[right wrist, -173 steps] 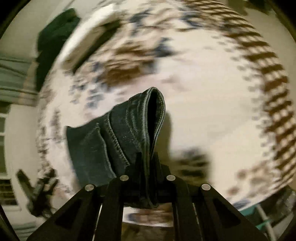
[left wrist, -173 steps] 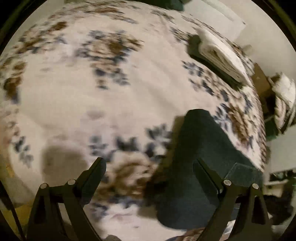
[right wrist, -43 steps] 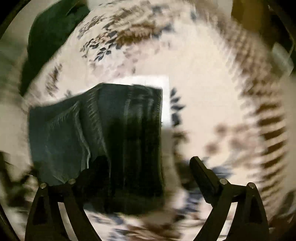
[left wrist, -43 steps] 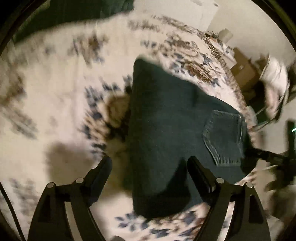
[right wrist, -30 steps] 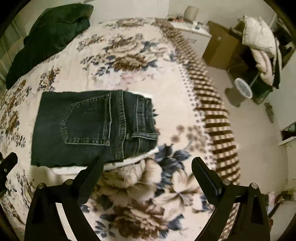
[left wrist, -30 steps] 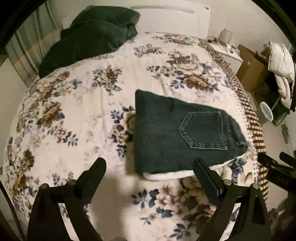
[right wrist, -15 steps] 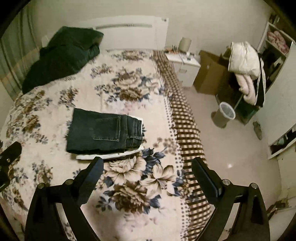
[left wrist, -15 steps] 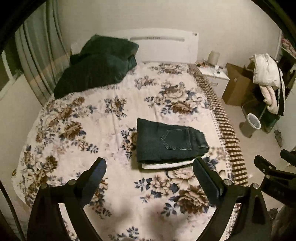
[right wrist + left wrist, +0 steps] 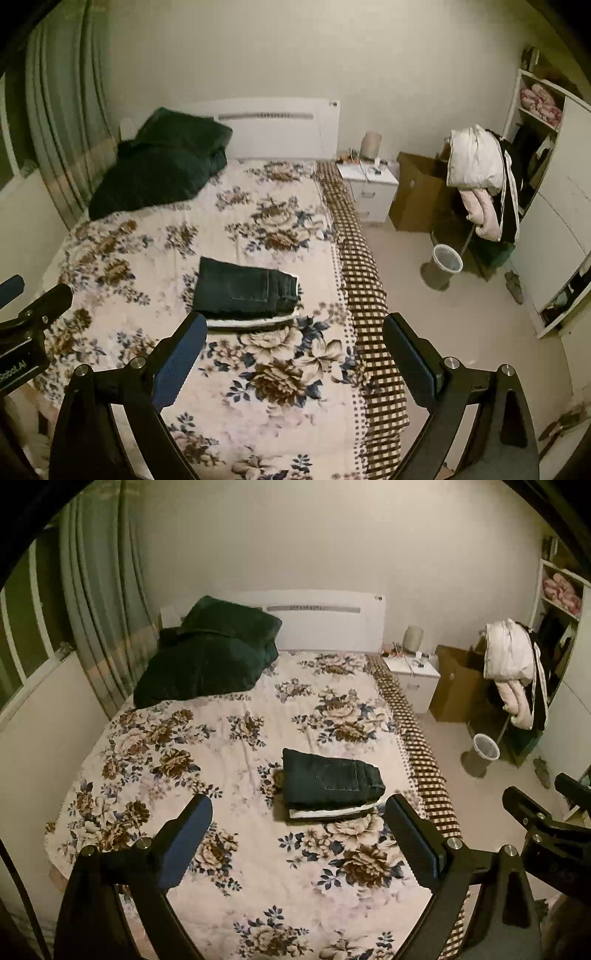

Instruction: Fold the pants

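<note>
- Pants lie folded into a compact dark stack on a white layer, on the floral bedspread, well ahead of both sets of jaws.
- Left gripper gapes wide, holding nothing.
- Right gripper likewise, empty.
- Folding looks finished; next, I'd guess, only setting the tools down.

Floral-covered bed, folded dark pants atop white layer, dark green bedding by headboard
</note>
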Tool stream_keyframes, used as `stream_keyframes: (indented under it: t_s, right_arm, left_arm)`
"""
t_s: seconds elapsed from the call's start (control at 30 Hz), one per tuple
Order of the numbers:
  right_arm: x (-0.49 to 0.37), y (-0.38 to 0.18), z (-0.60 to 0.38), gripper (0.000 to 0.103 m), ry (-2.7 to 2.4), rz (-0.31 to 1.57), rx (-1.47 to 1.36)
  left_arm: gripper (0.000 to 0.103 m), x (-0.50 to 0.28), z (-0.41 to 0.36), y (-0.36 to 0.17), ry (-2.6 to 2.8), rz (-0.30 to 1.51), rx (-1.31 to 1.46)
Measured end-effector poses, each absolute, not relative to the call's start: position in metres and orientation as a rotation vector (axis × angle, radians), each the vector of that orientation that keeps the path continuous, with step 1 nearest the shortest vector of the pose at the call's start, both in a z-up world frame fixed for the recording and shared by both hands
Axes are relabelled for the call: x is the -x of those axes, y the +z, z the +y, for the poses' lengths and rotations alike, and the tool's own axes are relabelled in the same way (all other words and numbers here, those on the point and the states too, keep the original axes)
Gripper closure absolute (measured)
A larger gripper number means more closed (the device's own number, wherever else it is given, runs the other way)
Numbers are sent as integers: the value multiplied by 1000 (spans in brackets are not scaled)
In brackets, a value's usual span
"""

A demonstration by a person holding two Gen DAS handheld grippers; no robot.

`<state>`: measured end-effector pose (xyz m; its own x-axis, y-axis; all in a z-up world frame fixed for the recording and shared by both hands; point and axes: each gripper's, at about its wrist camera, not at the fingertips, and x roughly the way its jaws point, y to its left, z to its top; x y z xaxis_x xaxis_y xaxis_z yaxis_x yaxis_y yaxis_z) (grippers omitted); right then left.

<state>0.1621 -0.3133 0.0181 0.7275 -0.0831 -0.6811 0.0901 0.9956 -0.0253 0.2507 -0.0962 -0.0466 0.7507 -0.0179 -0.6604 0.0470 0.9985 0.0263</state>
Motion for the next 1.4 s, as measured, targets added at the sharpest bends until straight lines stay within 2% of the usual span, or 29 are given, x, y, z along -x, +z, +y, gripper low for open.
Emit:
stream_keyframes:
  t_s: [0.33,0.4,0.47,0.83,1.1,1.4]
  right_arm:
    - [-101,75,-301,5,-66,690,-11]
    - [-96,77,-299,4,-57,689,-20]
    - [-97,75,-298,2,-44,689,-21]
    - [-149,33,-302,2,-107,690,-24]
    - [-204,-20,-303,2,-126,754,-16]
    - [-236,-53,-299,2,-132,789,13]
  left_arm:
    - [7,-211,-85,-25,-23,669,3]
    - [0,-212,-83,-27,-26,664,10]
    - [0,-214,-82,-29,-27,665,19]
    - [0,-244,-90,-62,25,684,-18]
    - [0,-273,-94,-91,35,735,-36]
    - [0,-295,-100,-110,60,757,-64]
